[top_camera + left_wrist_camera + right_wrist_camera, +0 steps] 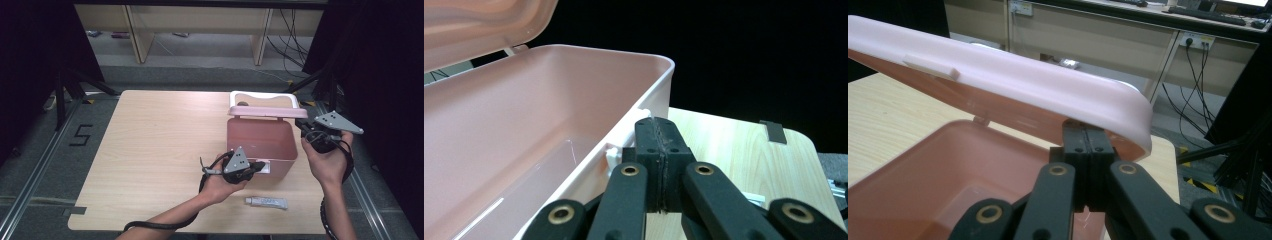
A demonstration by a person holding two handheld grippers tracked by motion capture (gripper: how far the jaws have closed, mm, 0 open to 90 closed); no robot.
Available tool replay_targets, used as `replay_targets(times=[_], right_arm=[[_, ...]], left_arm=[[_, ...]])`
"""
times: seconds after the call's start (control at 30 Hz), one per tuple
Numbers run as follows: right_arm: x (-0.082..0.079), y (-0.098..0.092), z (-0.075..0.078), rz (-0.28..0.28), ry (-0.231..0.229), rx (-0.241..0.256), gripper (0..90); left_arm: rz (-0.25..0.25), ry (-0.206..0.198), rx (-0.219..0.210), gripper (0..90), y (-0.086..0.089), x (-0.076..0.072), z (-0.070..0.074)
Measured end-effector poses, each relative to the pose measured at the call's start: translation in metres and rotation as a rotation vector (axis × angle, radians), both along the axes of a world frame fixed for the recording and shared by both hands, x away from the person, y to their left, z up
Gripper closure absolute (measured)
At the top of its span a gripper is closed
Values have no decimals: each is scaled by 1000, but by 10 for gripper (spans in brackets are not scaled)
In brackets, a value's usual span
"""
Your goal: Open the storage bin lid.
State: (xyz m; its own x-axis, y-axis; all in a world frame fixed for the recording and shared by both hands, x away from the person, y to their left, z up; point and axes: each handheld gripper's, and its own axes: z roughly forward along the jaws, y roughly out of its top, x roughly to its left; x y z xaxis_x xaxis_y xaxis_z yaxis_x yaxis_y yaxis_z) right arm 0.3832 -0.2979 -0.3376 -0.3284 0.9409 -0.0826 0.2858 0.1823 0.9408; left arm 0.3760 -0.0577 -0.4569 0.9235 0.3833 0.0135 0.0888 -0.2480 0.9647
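Observation:
A pink plastic box [260, 142] stands on the right half of the wooden table [150, 150], its lid [262, 111] raised part way. My left gripper [260, 166] is shut, its tips against the white latch [613, 152] on the box's front wall [549, 125]. My right gripper [301, 124] is shut too, at the box's right side. In the right gripper view its tips [1087, 131] sit under the rim of the lid [1023, 80], above the empty box interior [948, 165]. The lid [474, 25] hangs over the box in the left gripper view.
A small white tube [267, 201] lies on the table in front of the box, between the person's forearms. A white handle [264, 95] shows behind the lid. Black stands and cables surround the table's far corners.

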Motion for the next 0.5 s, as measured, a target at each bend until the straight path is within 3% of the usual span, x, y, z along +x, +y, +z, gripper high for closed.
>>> replay_targets(times=[0.03,0.17,0.23,0.5], right_arm=[[2,-1,1,8,-17,-17,900],[4,0,3,1,-13,7,900],[5,0,5,-4,-23,-12,900],[13,2,10,-16,-38,-8,900]], left_arm=[[2,-1,-1,889,-1,0,-1],[-1,1,8,889,-3,0,-3],[-2,8,11,889,-4,0,-6],[-1,13,13,889,-5,2,-7]])
